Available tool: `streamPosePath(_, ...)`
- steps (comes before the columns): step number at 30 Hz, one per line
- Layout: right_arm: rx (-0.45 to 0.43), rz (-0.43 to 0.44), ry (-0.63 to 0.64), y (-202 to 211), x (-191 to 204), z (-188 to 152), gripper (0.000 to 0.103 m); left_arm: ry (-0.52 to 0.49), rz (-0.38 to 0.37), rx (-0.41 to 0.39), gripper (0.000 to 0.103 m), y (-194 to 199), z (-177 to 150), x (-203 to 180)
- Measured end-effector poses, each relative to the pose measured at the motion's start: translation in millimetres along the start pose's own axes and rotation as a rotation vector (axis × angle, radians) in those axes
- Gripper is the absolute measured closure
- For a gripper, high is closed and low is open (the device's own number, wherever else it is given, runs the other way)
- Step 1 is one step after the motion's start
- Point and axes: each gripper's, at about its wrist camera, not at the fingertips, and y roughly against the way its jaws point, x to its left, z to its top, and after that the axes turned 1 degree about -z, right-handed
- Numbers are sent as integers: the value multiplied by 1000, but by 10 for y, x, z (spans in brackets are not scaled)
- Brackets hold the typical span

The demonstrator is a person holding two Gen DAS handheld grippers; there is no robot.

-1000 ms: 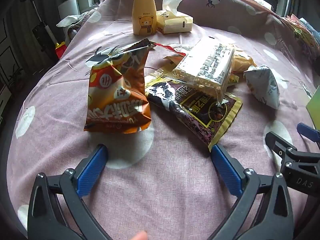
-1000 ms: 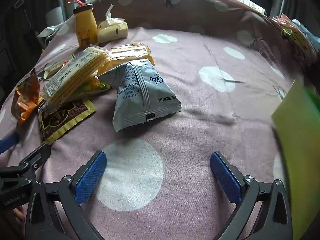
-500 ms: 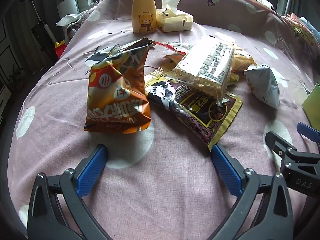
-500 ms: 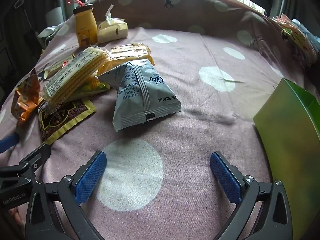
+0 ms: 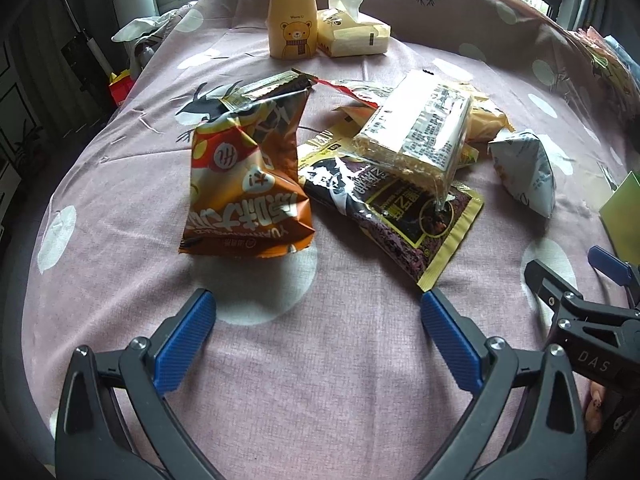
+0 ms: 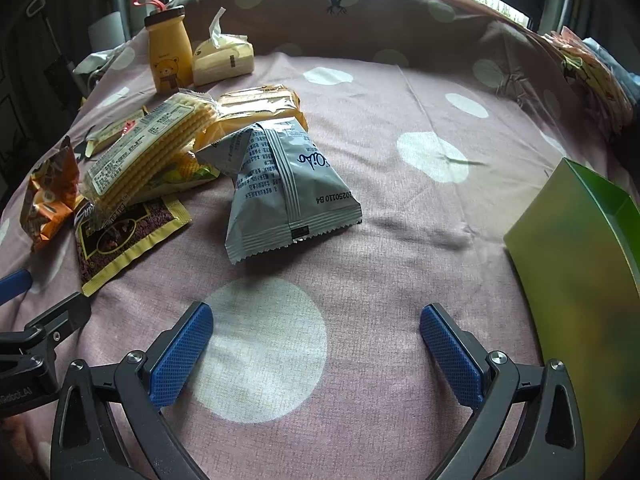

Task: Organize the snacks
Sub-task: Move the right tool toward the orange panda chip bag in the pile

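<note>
I see my left gripper (image 5: 318,322) low over the pink cloth with white dots (image 5: 340,392) that covers the table. Its blue jaws are wide open and hold nothing. My right gripper (image 6: 316,334) is also low over the cloth, with its jaws wide open and empty.

The snacks lie in a pile in the middle. The crinkly orange snack bag (image 5: 250,184) is just past my left gripper. To its right lies the flat dark brown packet with a yellow edge (image 5: 404,216). The clear pack of pale yellow wafers (image 5: 420,128) rests on top of it. The grey foil bag (image 6: 280,184) sits at the right of the pile, just past my right gripper.

An open green cardboard box (image 6: 576,280) stands on the right, apart from the pile. Far off stand a yellow bottle with a bear on it (image 5: 292,20) and a yellow pack of tissues (image 5: 352,36), side by side.
</note>
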Motion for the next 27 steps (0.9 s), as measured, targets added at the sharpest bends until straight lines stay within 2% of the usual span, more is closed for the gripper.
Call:
streamPosePath(2, 26, 0, -10, 51, -1, 19, 0, 1, 16, -30, 0, 100, -4, 36)
streamPosePath(4, 43, 51, -38, 75, -18, 76, 0, 4, 20, -76, 0, 228, 9, 74)
streamPosePath(6, 6, 96, -59, 231, -16, 132, 0, 17, 2, -96, 0, 325, 48, 121)
streamPosePath(9, -38, 33, -25, 523, 61, 273, 0, 60, -39, -107, 0, 493, 167, 230)
streamPosePath(11, -76, 50, -24, 709, 90, 408, 1, 93, -61, -129, 0, 643, 286, 308)
streamPosePath(13, -105, 95, -32, 873, 125, 593, 0, 121, -41, -130, 0, 796, 463, 364)
streamPosePath(15, -100, 74, -33, 940, 179, 809, 0, 125, -21, -123, 0, 903, 630, 382)
streamPosePath(17, -93, 53, -72, 966, 197, 1000, 0, 124, -40, -166, 0, 989, 715, 399)
streamPosePath(21, -140, 221, -121, 1028, 229, 1058, 1, 108, -84, -148, 0, 876, 746, 444)
streamPosePath(24, -144, 173, -62, 913, 361, 949, 1, 128, -124, -133, 1, 711, 658, 518)
streamPosePath(27, -114, 125, -44, 760, 414, 906, 1, 145, -118, -100, 1, 590, 616, 578)
